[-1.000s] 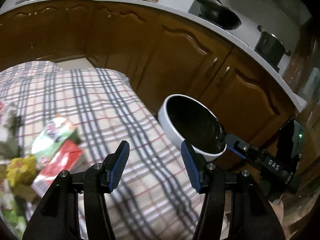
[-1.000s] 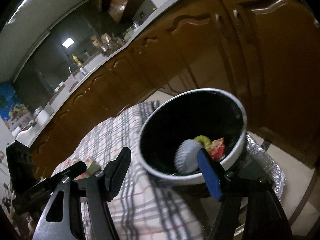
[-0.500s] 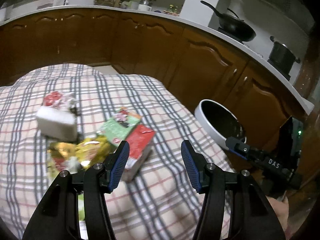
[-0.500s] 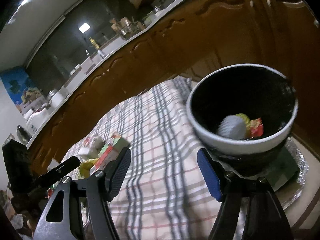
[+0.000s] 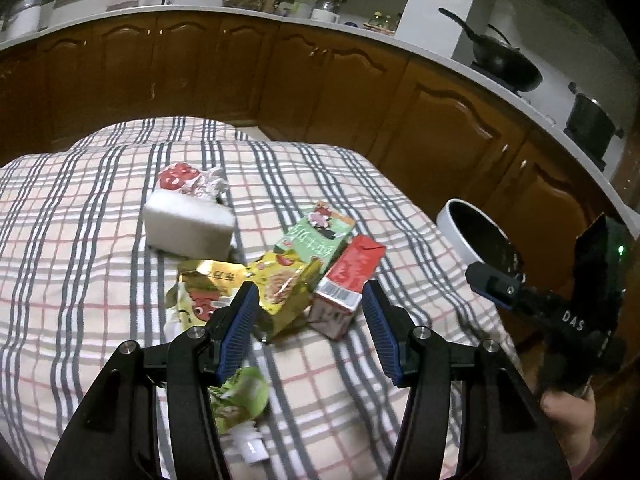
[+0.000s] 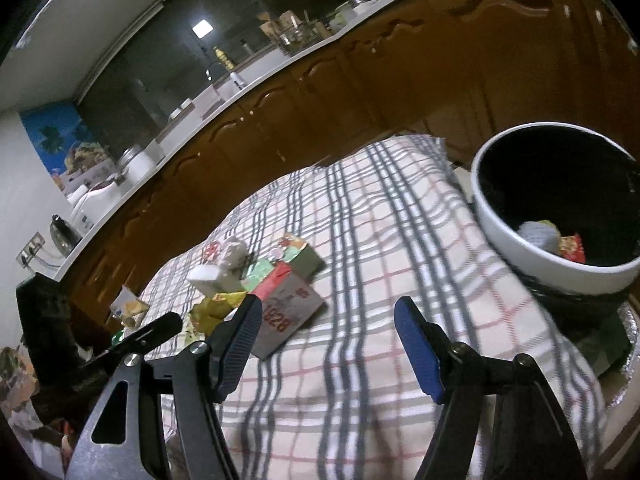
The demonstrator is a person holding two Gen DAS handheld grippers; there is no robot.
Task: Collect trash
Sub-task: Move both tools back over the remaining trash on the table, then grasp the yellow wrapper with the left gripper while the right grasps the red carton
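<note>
A heap of trash lies on the checked tablecloth (image 5: 80, 240): a red carton (image 5: 346, 284) (image 6: 288, 304), a green carton (image 5: 316, 236) (image 6: 296, 258), yellow wrappers (image 5: 248, 288), a white foam block (image 5: 188, 226) (image 6: 208, 276) and a green packet (image 5: 240, 394). My left gripper (image 5: 308, 332) hangs open just short of the wrappers and red carton, with nothing between its fingers. The right gripper (image 6: 328, 344) is open too, empty, beside the red carton. A white-rimmed black bin (image 6: 560, 216) (image 5: 472, 236) at the table's right edge holds a grey ball and scraps.
Brown kitchen cabinets (image 5: 320, 76) curve round behind the table under a white worktop, with a wok (image 5: 504, 64) and a pot (image 5: 590, 124) on it. A foil tray (image 6: 628, 344) sits under the bin. A hand (image 5: 568, 408) holds the right gripper's handle.
Both grippers have swung away from the bin toward the trash heap. The bin slid to the right in both views and the cartons and wrappers came into view ahead. Neither gripper's opening changed.
</note>
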